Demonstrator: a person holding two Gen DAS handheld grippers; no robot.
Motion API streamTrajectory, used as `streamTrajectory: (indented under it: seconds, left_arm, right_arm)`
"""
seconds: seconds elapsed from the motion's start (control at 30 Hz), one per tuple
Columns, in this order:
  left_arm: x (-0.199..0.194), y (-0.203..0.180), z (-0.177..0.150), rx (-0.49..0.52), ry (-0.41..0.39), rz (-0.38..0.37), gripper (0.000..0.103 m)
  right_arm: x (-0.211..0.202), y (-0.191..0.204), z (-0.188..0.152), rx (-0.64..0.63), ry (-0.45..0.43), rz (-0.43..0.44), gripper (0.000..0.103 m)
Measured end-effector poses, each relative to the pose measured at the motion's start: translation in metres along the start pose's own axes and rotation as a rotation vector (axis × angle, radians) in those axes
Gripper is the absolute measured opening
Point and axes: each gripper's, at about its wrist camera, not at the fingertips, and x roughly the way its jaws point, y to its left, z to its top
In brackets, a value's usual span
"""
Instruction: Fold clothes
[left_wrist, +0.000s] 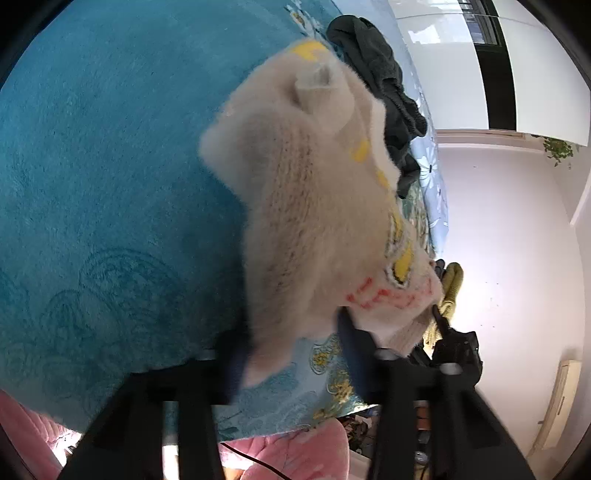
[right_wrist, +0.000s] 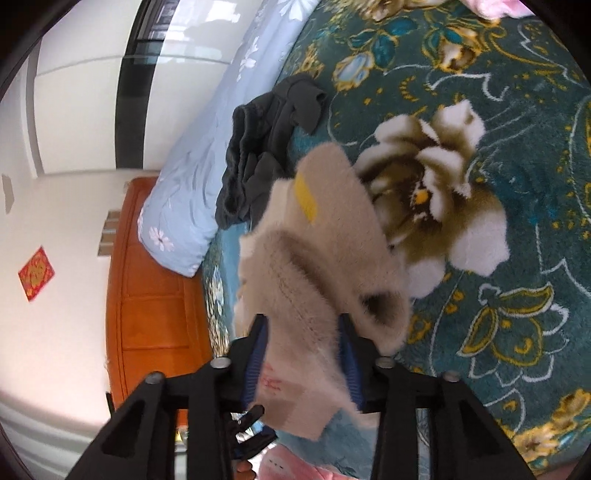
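A fuzzy cream sweater (left_wrist: 317, 206) with yellow and red knit patterns hangs in the air above the teal blanket (left_wrist: 110, 147). My left gripper (left_wrist: 291, 354) is shut on its lower edge, blue pads on both sides of the cloth. In the right wrist view the same cream sweater (right_wrist: 317, 266) drapes over and between the fingers of my right gripper (right_wrist: 303, 354), which is shut on it. Part of the left gripper (right_wrist: 247, 428) shows low in the right wrist view, under the cloth. The fabric hides both sets of fingertips.
A dark grey garment (left_wrist: 380, 85) (right_wrist: 266, 147) lies crumpled by a light blue floral quilt (right_wrist: 207, 155). The blanket carries a large white flower print (right_wrist: 443, 206). An orange wooden headboard (right_wrist: 147, 295) stands beside the bed. Pink cloth (left_wrist: 295, 454) lies near me.
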Motion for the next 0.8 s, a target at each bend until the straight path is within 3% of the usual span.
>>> streamTrajectory:
  seconds: [0.07,0.2,0.3,0.57,0.7,0.8]
  left_arm:
    - [-0.008,-0.004,0.003,0.013,-0.003,-0.065,0.016]
    - [-0.036,-0.020,0.020,0.021,-0.064,-0.237,0.015]
    - [-0.052,-0.032,0.045,0.006,-0.128,-0.279,0.015]
    - [-0.039,-0.038,0.111,-0.110,-0.208,-0.269,0.015]
    - [-0.028,-0.031,0.136,-0.181,-0.248,-0.232,0.046]
    - [-0.034,-0.015,0.142,-0.240,-0.262,-0.246,0.051]
  right_arm:
    - [0.003,0.005,-0.003,-0.004,0.034,0.049,0.024]
    - [-0.002,0.027,-0.002,-0.040,0.056,0.233,0.023]
    - [-0.008,0.045,0.005,-0.058,0.033,0.343,0.023]
    - [0.014,0.038,0.037,0.056,-0.041,0.302,0.023]
    - [0.028,0.027,0.056,0.137,-0.087,0.273,0.026]
    - [0.038,0.018,0.071,0.184,-0.113,0.236,0.026]
